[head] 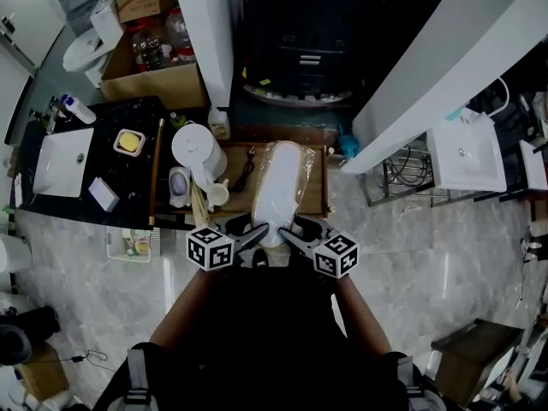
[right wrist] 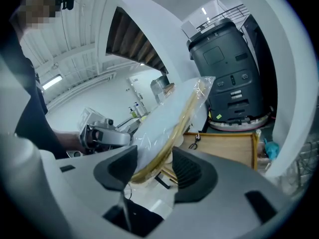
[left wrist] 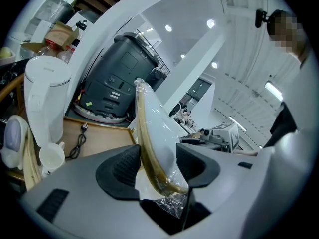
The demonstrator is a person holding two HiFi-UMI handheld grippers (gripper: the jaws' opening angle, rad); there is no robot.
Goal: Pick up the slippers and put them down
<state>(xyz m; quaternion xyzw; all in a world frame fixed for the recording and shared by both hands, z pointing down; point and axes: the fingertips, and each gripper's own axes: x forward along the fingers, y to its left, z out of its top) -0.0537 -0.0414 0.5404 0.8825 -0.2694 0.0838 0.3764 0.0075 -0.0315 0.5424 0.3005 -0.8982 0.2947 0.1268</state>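
Observation:
A pair of white slippers with tan soles, wrapped in clear plastic (head: 279, 187), hangs in the air over a wooden tray (head: 319, 181). Both grippers hold its near end. My left gripper (head: 258, 235) is shut on the heel from the left. My right gripper (head: 292, 235) is shut on it from the right. In the left gripper view the slippers (left wrist: 153, 128) stand on edge between the pads, above the gripper (left wrist: 157, 166). The right gripper view shows the slippers (right wrist: 168, 126) slanting up out of the gripper (right wrist: 155, 167), with the left gripper behind.
A white kettle (head: 198, 149), a small cup (left wrist: 52, 156) and a black cable (head: 249, 169) sit at the tray's left. Behind stands a dark grey machine (head: 300, 54). A black counter with a sink (head: 63, 162) lies left, a white basin (head: 467, 153) right.

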